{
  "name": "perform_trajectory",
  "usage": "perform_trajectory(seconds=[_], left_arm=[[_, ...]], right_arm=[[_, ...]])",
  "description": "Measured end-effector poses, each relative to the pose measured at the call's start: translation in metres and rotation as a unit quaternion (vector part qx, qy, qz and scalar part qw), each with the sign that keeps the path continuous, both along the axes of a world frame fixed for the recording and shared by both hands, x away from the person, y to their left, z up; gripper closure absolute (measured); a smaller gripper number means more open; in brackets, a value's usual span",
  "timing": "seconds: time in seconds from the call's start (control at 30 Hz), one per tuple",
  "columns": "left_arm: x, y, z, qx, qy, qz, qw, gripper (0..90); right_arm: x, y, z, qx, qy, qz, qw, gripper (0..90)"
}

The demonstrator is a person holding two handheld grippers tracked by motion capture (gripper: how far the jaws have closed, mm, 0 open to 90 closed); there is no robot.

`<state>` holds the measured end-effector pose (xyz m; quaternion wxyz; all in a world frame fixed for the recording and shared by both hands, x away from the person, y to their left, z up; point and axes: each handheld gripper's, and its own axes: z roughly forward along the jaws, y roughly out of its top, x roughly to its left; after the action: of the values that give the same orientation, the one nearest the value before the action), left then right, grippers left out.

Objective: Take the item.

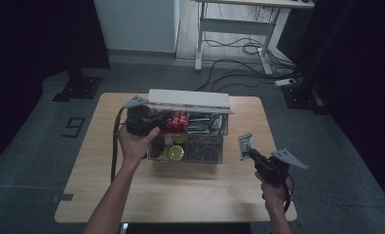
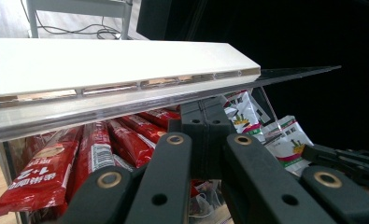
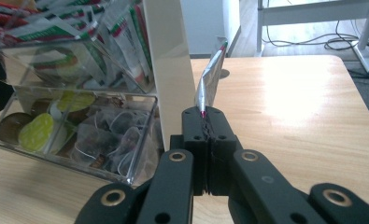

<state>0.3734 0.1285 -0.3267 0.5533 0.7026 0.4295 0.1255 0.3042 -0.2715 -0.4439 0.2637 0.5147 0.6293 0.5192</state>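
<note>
Your right gripper [image 1: 249, 152] is clenched on a sachet [image 1: 245, 145] that stands up from its jaws, near the tabletop's [image 1: 190, 195] right edge, beside the clear box [image 1: 200, 155]. Your left gripper [image 1: 157, 118] is clenched on the box's lid [image 1: 189, 99].

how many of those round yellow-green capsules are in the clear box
2 show: one capsule in the front left compartment of the clear box, one capsule just behind it. Others may be hidden beneath the left gripper.
</note>
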Motion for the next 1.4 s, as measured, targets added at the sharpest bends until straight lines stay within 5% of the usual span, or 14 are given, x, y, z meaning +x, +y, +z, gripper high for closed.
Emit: perform_trajectory(seconds=[1.4], left_arm=[[0.001, -0.002, -0.003, 0.005, 0.004, -0.002, 1.0, 90.0]], right_arm=[[0.026, -0.007, -0.062, -0.001, 0.083, -0.02, 0.9964, 87.6]])
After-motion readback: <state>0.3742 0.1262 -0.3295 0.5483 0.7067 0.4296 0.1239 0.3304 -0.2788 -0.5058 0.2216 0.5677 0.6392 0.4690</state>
